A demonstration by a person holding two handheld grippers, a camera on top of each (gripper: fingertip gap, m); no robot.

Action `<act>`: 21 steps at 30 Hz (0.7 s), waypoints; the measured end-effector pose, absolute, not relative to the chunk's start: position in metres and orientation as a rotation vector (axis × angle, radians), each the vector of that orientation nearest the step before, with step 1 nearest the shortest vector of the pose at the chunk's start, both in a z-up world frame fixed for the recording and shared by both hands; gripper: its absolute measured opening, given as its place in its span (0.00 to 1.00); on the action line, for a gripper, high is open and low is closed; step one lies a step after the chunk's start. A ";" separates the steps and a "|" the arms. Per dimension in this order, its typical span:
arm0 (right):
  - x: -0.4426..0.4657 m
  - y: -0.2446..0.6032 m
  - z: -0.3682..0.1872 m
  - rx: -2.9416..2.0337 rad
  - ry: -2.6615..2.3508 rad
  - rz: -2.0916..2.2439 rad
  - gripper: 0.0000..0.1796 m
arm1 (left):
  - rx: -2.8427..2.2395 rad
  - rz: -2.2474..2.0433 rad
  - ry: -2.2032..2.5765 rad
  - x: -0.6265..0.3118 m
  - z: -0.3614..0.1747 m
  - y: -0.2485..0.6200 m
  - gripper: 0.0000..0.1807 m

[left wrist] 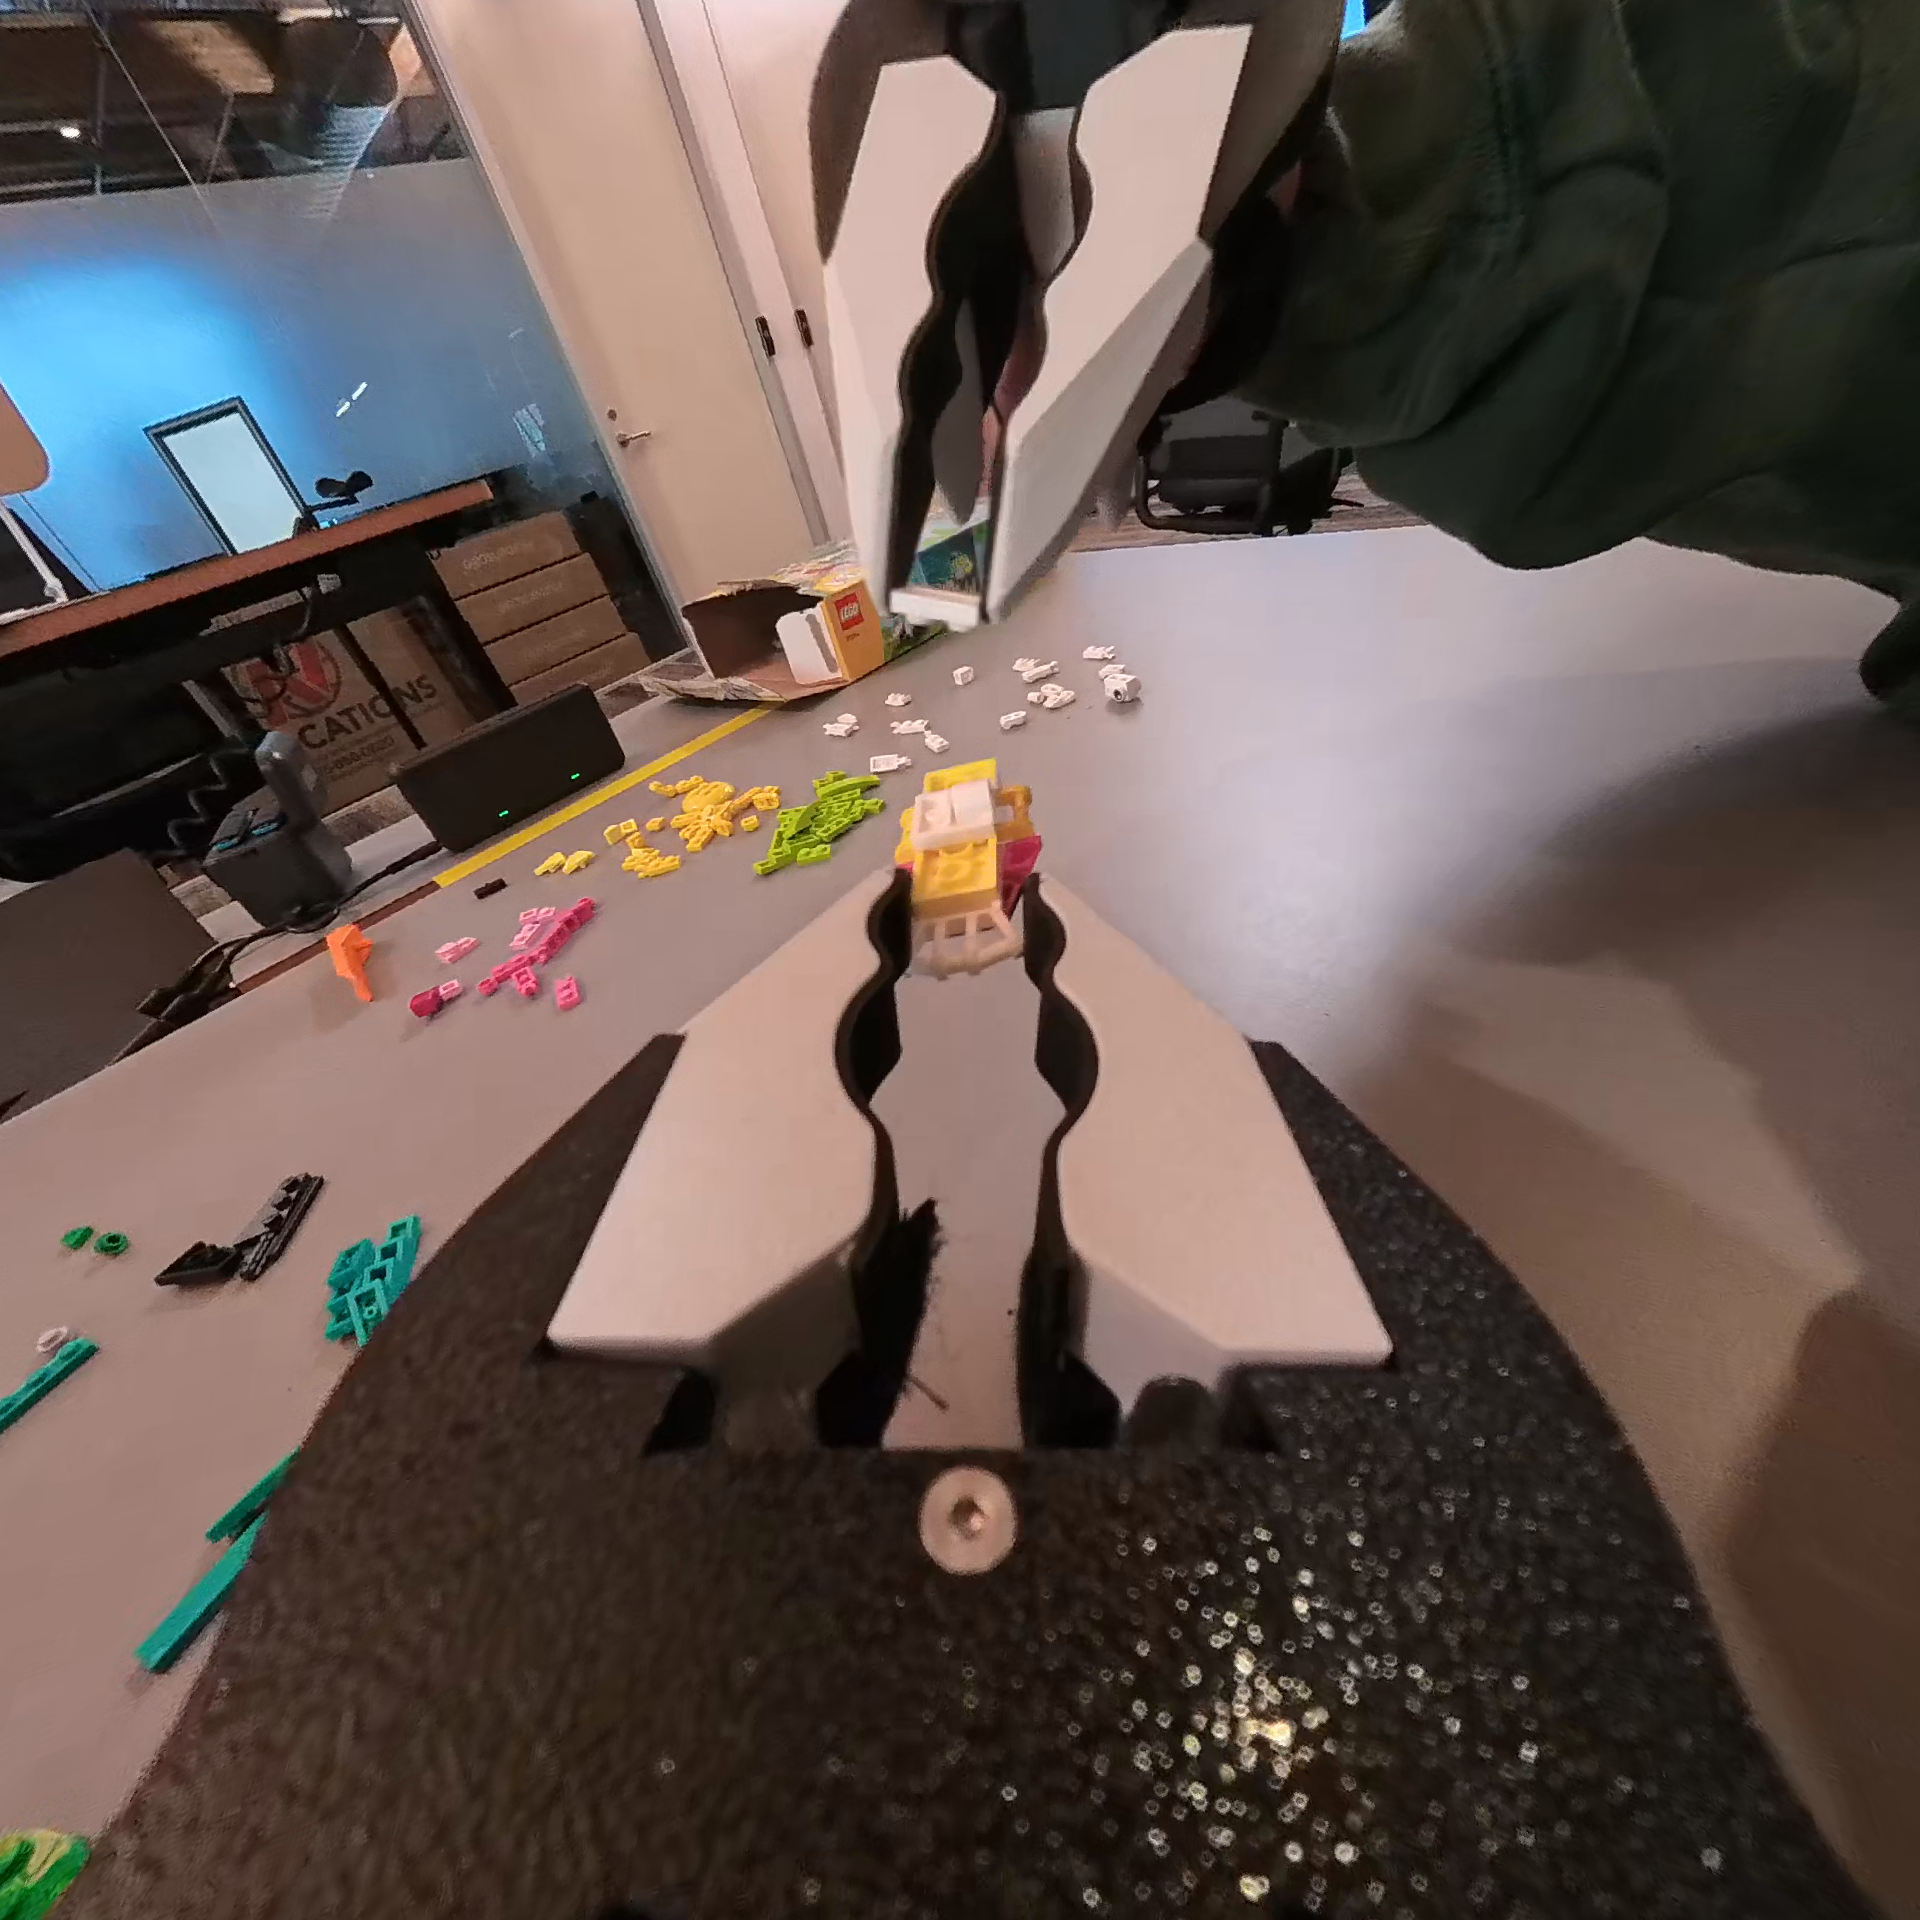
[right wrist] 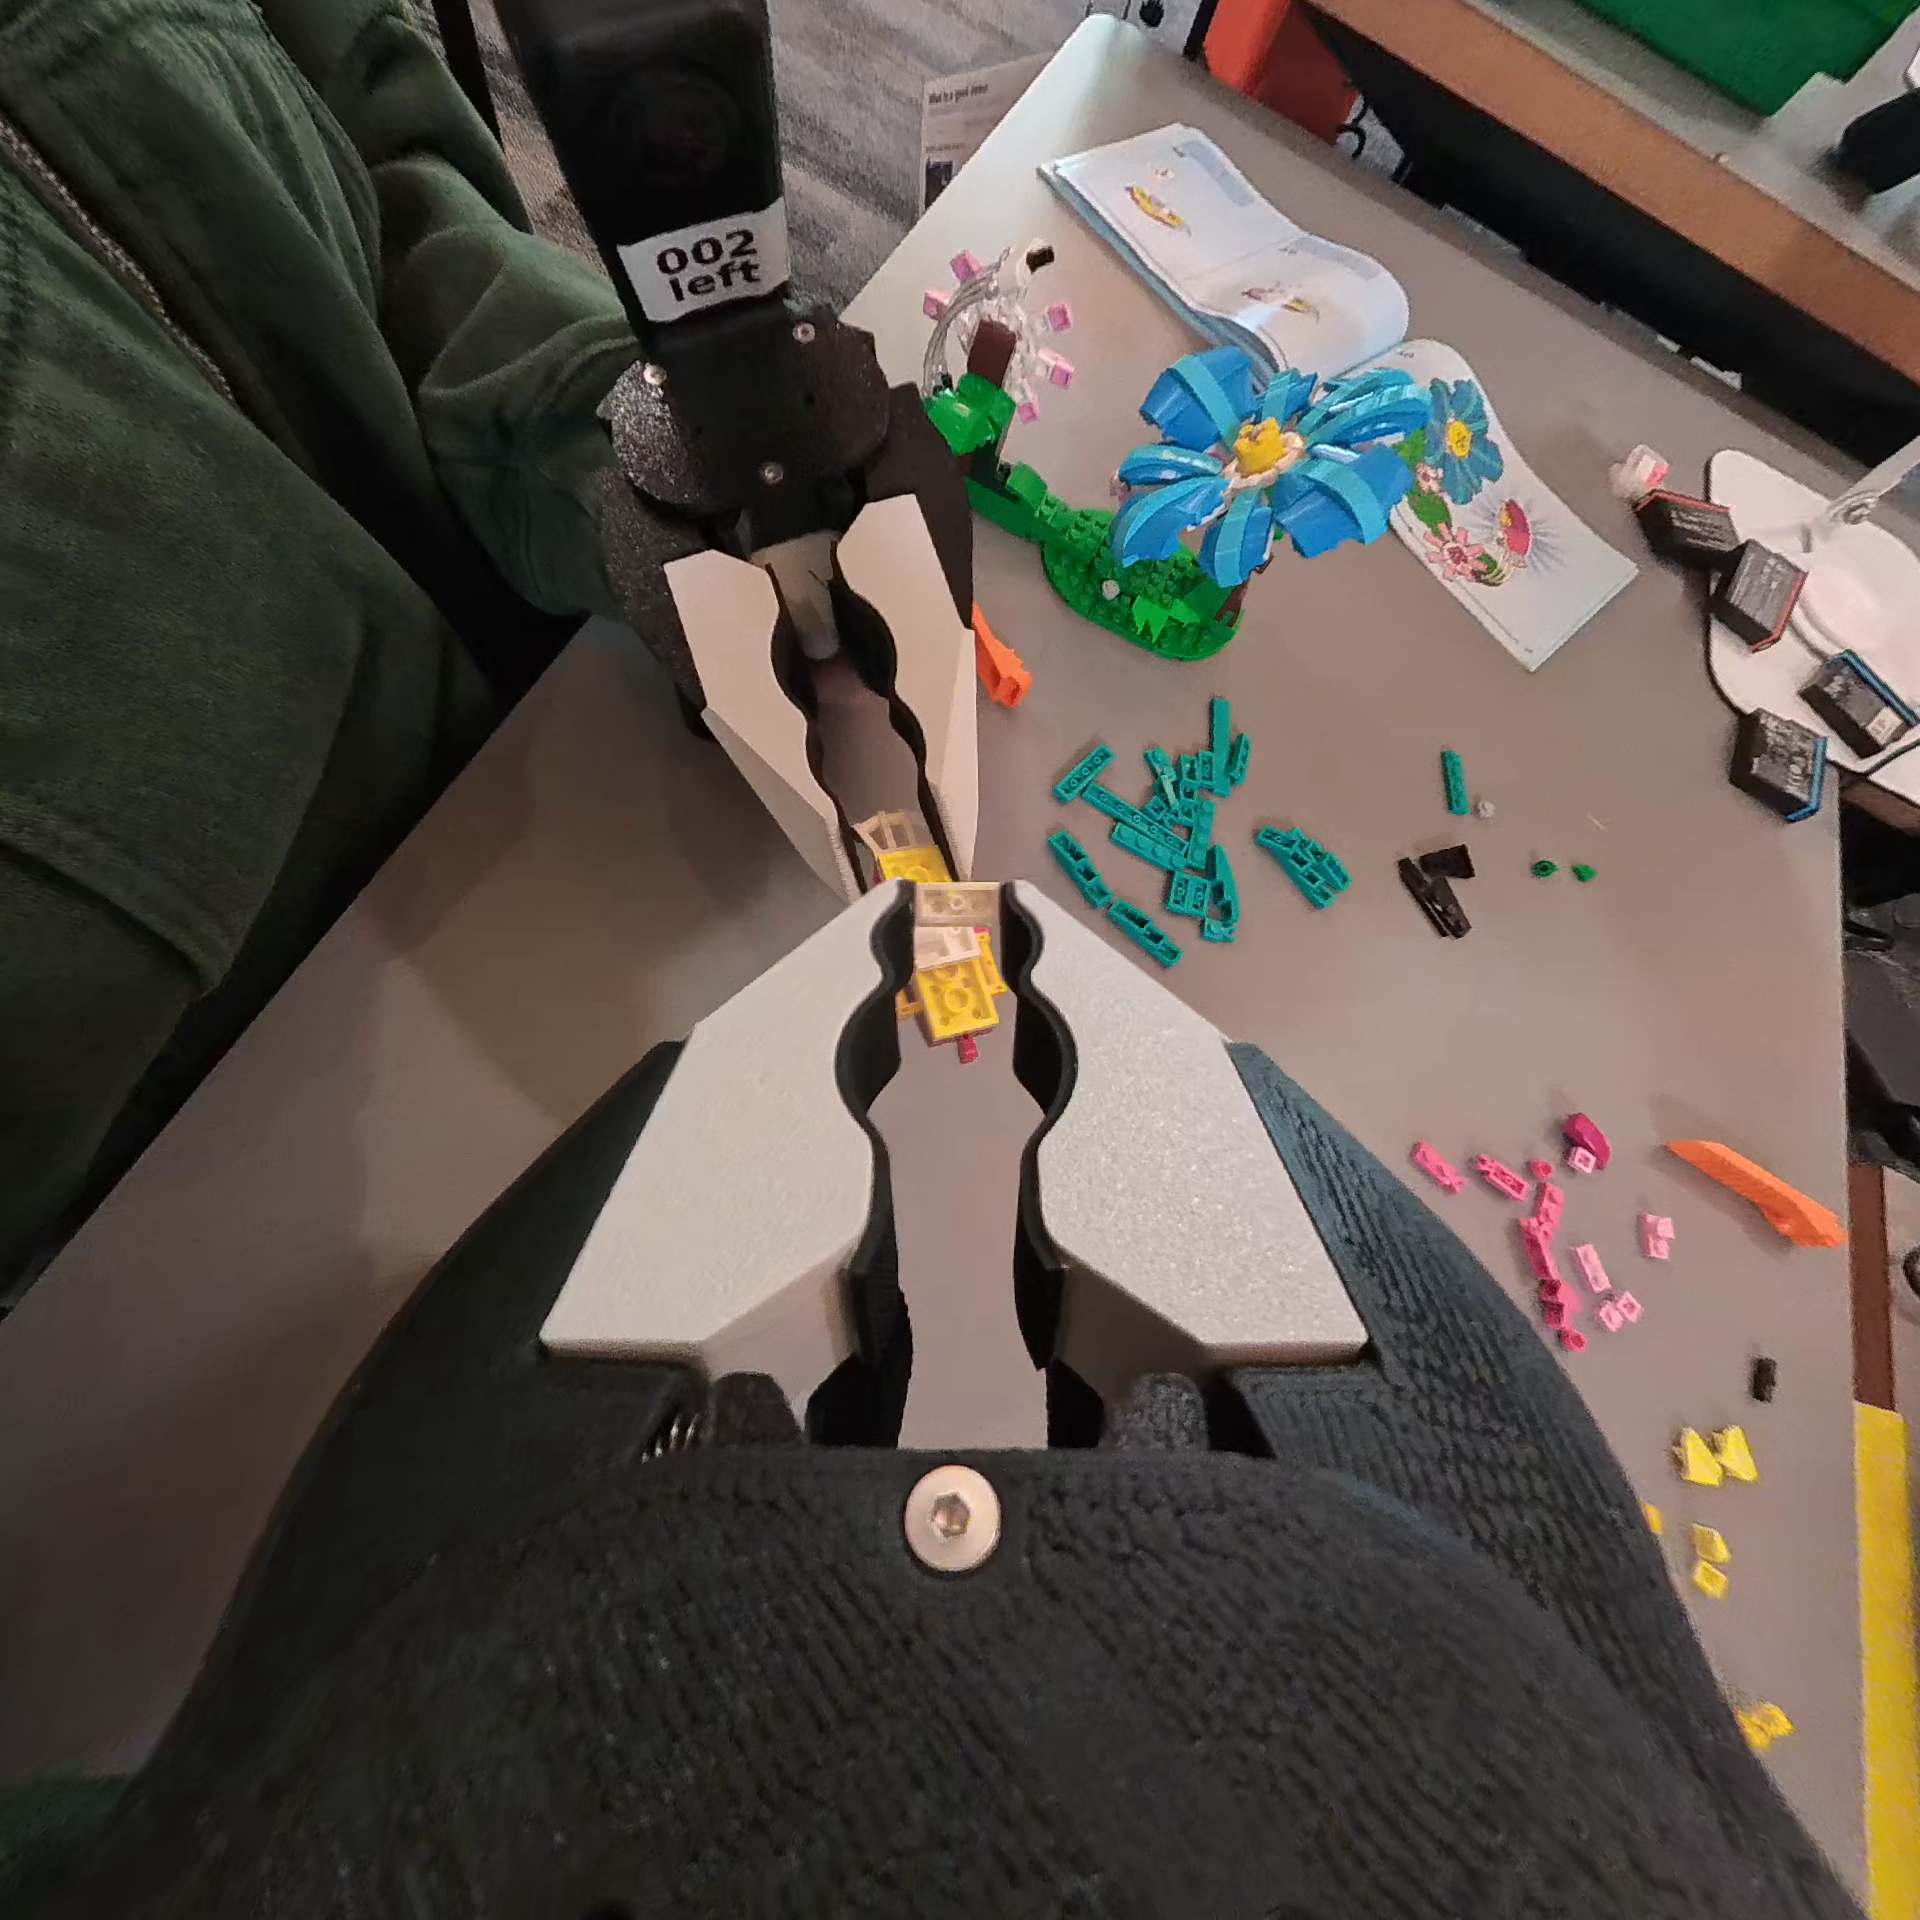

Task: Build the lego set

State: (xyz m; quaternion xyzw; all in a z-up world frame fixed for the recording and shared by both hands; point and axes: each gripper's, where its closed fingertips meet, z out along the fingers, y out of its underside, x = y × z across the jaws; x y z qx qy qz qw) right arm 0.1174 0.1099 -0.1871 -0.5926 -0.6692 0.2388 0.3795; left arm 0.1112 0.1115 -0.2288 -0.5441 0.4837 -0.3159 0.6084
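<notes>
My left gripper (left wrist: 961,899) is shut on a small yellow, white and pink lego assembly (left wrist: 961,852) and holds it just above the grey table (left wrist: 1351,831). My right gripper (left wrist: 940,613) hangs above the assembly, apart from it, shut on a small white plate (right wrist: 956,902). In the right wrist view the right gripper (right wrist: 956,896) is over the assembly (right wrist: 954,995), and the left gripper (right wrist: 902,868) grips the assembly's far end. How close the plate is to the assembly's top is unclear.
A finished blue flower model (right wrist: 1247,488) and an open instruction booklet (right wrist: 1247,239) lie at the far side. Teal (right wrist: 1174,821), pink (right wrist: 1548,1236), yellow (left wrist: 696,821), lime (left wrist: 821,821) and white (left wrist: 1039,686) pieces lie scattered. An orange separator (right wrist: 1756,1195) lies at the right. About 5 centimeters separates my left fingertips from my right.
</notes>
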 end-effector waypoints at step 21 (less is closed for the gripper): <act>0.128 0.105 -0.209 -1.649 -1.816 0.708 0.08 | -1.214 -0.790 1.128 0.113 -0.224 0.104 0.10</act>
